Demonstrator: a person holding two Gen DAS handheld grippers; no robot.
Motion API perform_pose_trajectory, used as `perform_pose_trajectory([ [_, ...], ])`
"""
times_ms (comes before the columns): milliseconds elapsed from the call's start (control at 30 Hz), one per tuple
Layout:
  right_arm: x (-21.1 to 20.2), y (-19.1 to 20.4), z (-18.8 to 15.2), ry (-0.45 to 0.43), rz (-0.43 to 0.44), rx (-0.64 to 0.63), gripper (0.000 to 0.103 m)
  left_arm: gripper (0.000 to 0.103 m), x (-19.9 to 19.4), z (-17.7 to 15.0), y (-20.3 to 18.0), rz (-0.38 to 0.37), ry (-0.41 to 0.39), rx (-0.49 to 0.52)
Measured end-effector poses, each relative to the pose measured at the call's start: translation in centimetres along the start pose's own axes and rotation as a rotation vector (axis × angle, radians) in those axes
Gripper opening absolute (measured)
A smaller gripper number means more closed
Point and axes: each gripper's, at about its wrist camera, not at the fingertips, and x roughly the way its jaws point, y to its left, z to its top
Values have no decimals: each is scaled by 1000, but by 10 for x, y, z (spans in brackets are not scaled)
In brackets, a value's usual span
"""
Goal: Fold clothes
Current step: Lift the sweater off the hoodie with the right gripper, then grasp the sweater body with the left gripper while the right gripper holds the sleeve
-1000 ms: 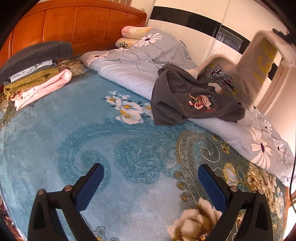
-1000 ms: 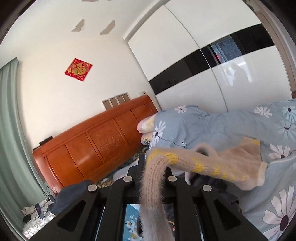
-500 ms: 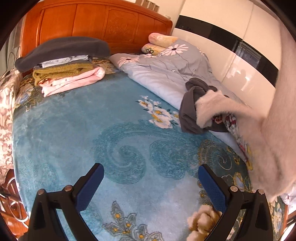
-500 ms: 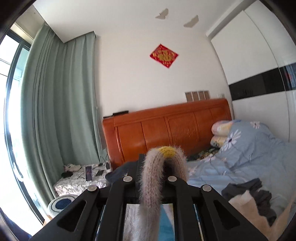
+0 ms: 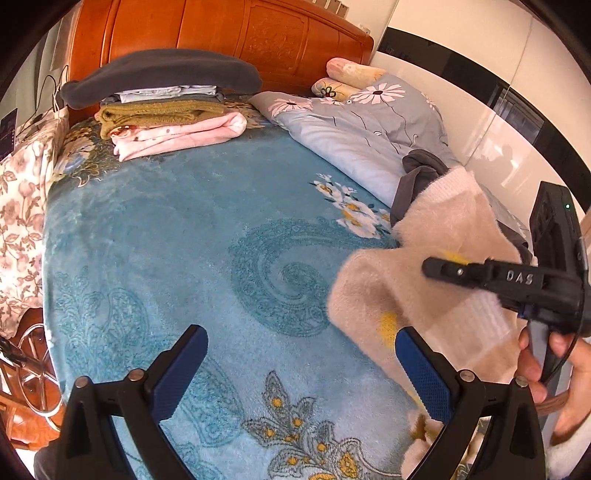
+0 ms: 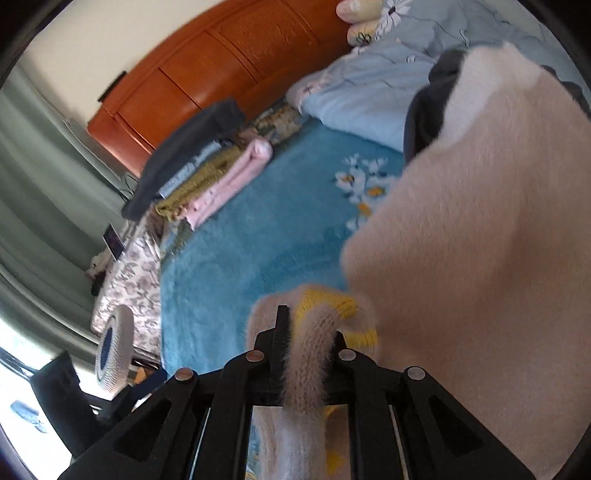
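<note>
The fuzzy beige sweater [image 5: 436, 295] with yellow marks hangs over the right side of the blue blanket [image 5: 184, 236], partly draped across the dark grey garment [image 5: 413, 177] behind it. Your right gripper [image 6: 306, 332] is pressed together on a fold of that sweater, the fuzzy cloth bunched between its fingers and running back toward the camera. Your right hand [image 5: 554, 373] grips the handle at the far right edge. Your left gripper [image 5: 301, 373] hovers over the blanket with its blue pads [image 5: 181, 369] spread wide and nothing between them; the sweater's edge lies just behind the right pad. Near the wooden headboard [image 5: 229, 33] sits a stack of folded clothes [image 5: 166, 107], well apart from the sweater. A flowered quilt [image 5: 354, 125] lies along the far side.
</note>
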Motion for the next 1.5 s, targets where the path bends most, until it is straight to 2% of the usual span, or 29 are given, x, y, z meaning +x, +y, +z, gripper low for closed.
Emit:
perform_pose_trajectory([
  [67,-4,3,-11,12,-28,-26,18,103,-2,0,-6,-5,-3,25],
  [133,-25,5,-15,-19,-13,-47,42,103,-3,0,-13,-21,-2,41],
  [200,-56,5,-17,-75,11,-66,52,103,-2,-4,-21,-47,11,50],
  [300,-114,-12,-27,-202,10,-36,54,103,7,-18,-36,-91,60,57],
  [333,-130,-23,-33,-244,-2,-7,59,103,12,-24,-43,-98,81,69],
  [400,-158,-56,-52,-321,-50,88,61,103,23,-38,-58,-113,129,101],
  [567,-201,-158,-120,-396,-204,417,61,103,47,-56,-90,-169,214,154],
  [700,-223,-218,-162,-436,-311,608,61,101,68,-55,-95,-213,267,91],
  [767,-222,-236,-166,-437,-318,649,61,96,77,-53,-91,-236,289,32],
  [867,-218,-262,-170,-439,-323,707,61,81,88,-51,-88,-246,306,-22],
  [1033,-199,-283,-146,-488,-273,751,61,65,95,-46,-89,-267,301,-69],
  [1100,-192,-287,-133,-502,-254,752,61,52,99,-45,-89,-285,308,-90],
  [1200,-179,-287,-119,-503,-224,747,60,48,102,-44,-89,-295,319,-111],
  [1333,-161,-279,-117,-492,-144,753,40,43,103,-44,-86,-311,326,-127],
  [1367,-157,-277,-119,-483,-125,751,38,41,103,-43,-85,-314,330,-131],
  [1433,-154,-274,-124,-462,-97,756,26,36,103,-42,-85,-321,334,-133],
  [1467,-154,-273,-126,-457,-86,765,18,29,104,-42,-85,-332,337,-138],
  [1500,-155,-272,-129,-465,-69,779,16,23,104,-41,-85,-344,341,-148],
])
